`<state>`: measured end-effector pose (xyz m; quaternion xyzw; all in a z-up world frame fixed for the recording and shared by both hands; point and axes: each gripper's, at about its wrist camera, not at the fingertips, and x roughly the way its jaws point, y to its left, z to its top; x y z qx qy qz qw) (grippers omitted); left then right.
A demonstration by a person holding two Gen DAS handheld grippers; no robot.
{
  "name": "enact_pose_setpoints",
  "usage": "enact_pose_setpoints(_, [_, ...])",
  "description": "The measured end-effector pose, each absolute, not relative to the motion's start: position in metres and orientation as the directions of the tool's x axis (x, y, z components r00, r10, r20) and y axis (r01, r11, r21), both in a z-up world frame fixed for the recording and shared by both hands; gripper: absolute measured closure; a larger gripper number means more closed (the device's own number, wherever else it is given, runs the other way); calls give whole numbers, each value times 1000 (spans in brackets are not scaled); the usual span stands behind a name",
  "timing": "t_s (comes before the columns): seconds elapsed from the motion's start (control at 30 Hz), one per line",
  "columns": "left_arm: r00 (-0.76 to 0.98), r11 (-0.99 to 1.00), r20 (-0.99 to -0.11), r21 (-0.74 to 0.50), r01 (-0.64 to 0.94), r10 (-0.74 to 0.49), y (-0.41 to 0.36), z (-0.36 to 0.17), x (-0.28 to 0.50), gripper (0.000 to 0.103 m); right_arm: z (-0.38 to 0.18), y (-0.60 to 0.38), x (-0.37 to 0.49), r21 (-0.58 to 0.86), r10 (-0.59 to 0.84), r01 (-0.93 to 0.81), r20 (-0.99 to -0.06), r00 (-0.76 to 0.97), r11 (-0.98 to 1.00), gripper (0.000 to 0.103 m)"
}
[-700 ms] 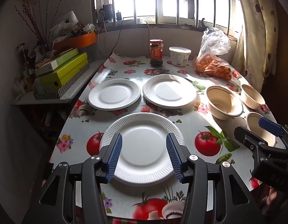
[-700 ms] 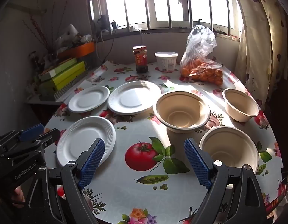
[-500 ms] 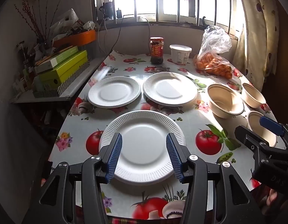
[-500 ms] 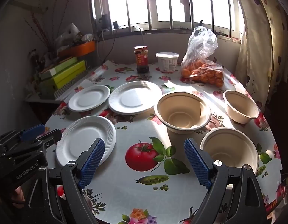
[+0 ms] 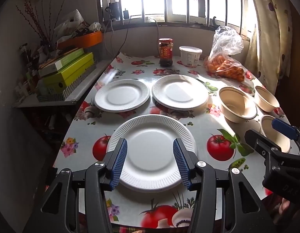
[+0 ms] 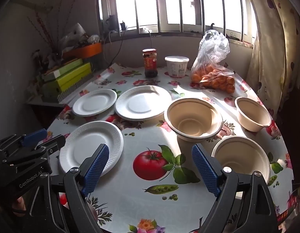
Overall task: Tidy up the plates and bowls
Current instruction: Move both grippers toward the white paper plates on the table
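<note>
Three white paper plates lie on the flowered tablecloth: a near plate (image 5: 151, 151) (image 6: 91, 145), a far left plate (image 5: 121, 95) (image 6: 94, 102) and a far middle plate (image 5: 180, 92) (image 6: 143, 102). To their right stand three beige bowls: a big one (image 6: 193, 116) (image 5: 237, 104), a far one (image 6: 253, 113) (image 5: 266, 99) and a near one (image 6: 241, 157) (image 5: 274, 134). My left gripper (image 5: 150, 143) hovers open over the near plate, touching nothing. My right gripper (image 6: 150, 149) stands wide open above the cloth between the near plate and the near bowl, empty.
At the table's far end stand a red sauce jar (image 5: 165, 52), a white tub (image 5: 190, 55) and a plastic bag of oranges (image 5: 224, 66). Green boxes (image 5: 66, 71) are stacked on a side shelf at left. A curtain (image 5: 270, 38) hangs at right.
</note>
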<state>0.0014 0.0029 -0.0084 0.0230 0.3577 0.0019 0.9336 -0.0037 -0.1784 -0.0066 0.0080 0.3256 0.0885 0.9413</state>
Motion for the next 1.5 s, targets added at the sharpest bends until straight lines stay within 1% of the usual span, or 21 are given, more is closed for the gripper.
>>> enact_pose_setpoints(0.7, [738, 999, -674, 49, -23, 50, 15, -6, 10, 53, -3, -166, 12, 75, 214, -214, -615, 759, 974, 15])
enact_pose_setpoints(0.93, [718, 998, -693, 42, -40, 58, 28, -5, 26, 53, 3, -155, 38, 62, 239, -261, -637, 733, 963, 15])
enact_pose_setpoints(1.2, [701, 994, -705, 55, -97, 107, 49, -5, 44, 53, 15, -140, 69, 54, 260, -294, -633, 729, 954, 15])
enact_pose_setpoints(1.5, [697, 993, -708, 51, -106, 111, 56, -3, 55, 53, 17, -127, 82, 49, 272, -314, -636, 723, 948, 15])
